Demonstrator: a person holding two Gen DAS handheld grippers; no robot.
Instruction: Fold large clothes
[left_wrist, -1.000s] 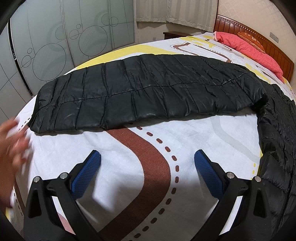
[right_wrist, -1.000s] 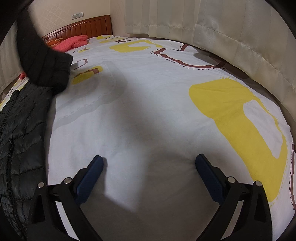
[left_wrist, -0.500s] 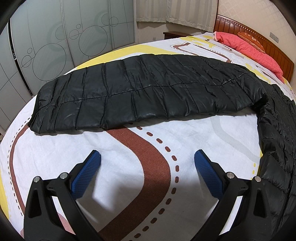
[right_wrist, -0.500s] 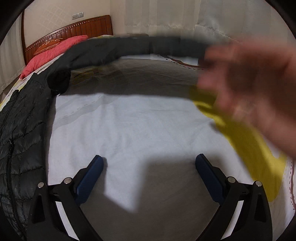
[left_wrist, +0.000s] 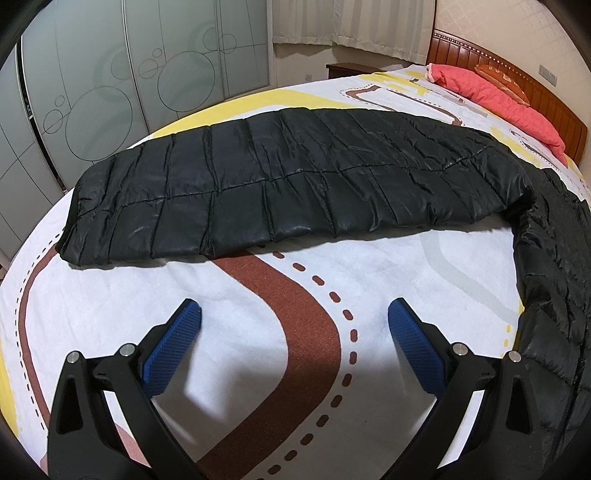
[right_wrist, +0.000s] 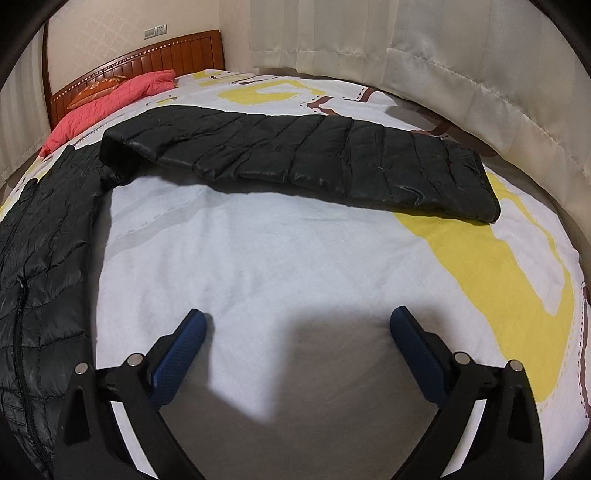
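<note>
Right sleeve (right_wrist: 303, 158) now laid flat across sheet at 12 o'clock, person's hand gone; left sleeve (left_wrist: 295, 184) unchanged. Jacket body (right_wrist: 40, 258) at 9 o'clock in right view. Left gripper (left_wrist: 293, 339) and right gripper (right_wrist: 297, 341) gape empty above bed (right_wrist: 295, 258), likely spread ready for folding.
</note>
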